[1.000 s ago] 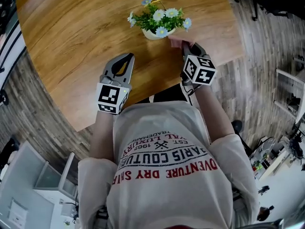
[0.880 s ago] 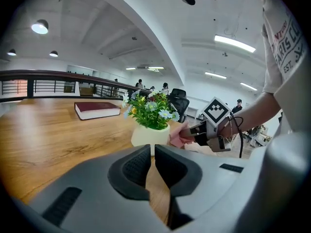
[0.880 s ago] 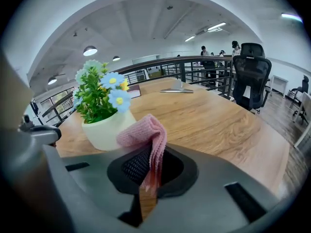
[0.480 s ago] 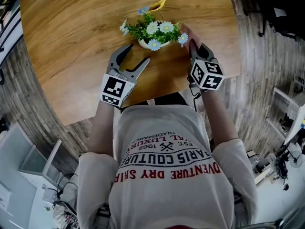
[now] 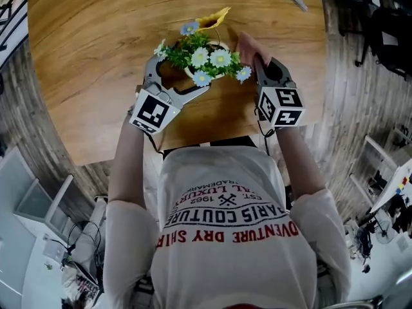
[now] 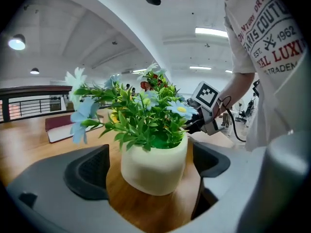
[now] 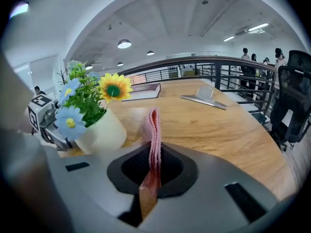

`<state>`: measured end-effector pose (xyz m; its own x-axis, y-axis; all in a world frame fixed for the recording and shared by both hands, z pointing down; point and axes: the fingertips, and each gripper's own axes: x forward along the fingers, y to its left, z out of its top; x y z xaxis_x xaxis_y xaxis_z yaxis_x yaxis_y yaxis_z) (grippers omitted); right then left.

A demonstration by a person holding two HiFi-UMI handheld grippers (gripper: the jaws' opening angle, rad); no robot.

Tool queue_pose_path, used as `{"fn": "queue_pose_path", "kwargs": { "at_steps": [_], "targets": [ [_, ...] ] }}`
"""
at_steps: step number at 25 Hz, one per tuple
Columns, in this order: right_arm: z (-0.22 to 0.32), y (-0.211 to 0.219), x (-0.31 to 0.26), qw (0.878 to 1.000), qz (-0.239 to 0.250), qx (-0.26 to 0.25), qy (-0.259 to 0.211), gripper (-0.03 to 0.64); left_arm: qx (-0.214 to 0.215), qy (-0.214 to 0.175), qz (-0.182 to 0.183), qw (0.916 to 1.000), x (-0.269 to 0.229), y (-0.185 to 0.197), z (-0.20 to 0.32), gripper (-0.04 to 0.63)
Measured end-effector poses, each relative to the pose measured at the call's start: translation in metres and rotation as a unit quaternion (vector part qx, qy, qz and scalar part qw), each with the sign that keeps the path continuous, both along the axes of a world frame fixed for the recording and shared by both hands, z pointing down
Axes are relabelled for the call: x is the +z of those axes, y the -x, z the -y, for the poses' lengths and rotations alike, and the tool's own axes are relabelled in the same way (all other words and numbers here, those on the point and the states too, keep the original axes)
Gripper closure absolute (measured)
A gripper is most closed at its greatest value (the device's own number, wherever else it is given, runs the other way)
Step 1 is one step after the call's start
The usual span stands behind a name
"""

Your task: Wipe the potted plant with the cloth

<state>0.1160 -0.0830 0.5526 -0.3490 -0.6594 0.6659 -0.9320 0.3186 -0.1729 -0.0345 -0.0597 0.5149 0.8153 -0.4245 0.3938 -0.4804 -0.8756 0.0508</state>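
Observation:
The potted plant (image 5: 201, 55), green leaves with blue, white and yellow flowers in a cream pot (image 6: 154, 166), stands on the wooden table (image 5: 96, 50). My left gripper (image 5: 182, 76) has just been opening its jaws. They now stand wide on either side of the pot, and the pads (image 6: 90, 171) do not press on it. My right gripper (image 5: 262, 62) sits just right of the plant, shut on a folded pink cloth (image 7: 153, 140) that sticks up from its jaws. In the right gripper view the pot (image 7: 99, 130) is to the left of the cloth.
A dark red book (image 7: 143, 92) and a flat metal object (image 7: 204, 100) lie farther back on the table. The table's near edge (image 5: 193, 140) runs just under both grippers. A railing (image 7: 233, 76) and an office chair (image 7: 294, 96) stand beyond the table on the right.
The left gripper's jaws went from shut to wide open, and it moved forward until the pot stood between them. The right gripper carried the cloth forward to the plant's right side.

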Motion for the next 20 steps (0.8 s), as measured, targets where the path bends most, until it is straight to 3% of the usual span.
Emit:
{"fn": "queue_pose_path", "kwargs": {
  "at_steps": [13,20],
  "targets": [
    [0.028,0.009,0.004,1.000,0.007,-0.011,0.000,0.580,0.131,0.003,0.014,0.9913,0.004,-0.032,0.006,0.063],
    [0.027,0.011,0.004,1.000,-0.005,-0.014,-0.006,0.580,0.154,0.020,-0.001,0.9879,0.006,-0.039,0.004,0.064]
  ]
}}
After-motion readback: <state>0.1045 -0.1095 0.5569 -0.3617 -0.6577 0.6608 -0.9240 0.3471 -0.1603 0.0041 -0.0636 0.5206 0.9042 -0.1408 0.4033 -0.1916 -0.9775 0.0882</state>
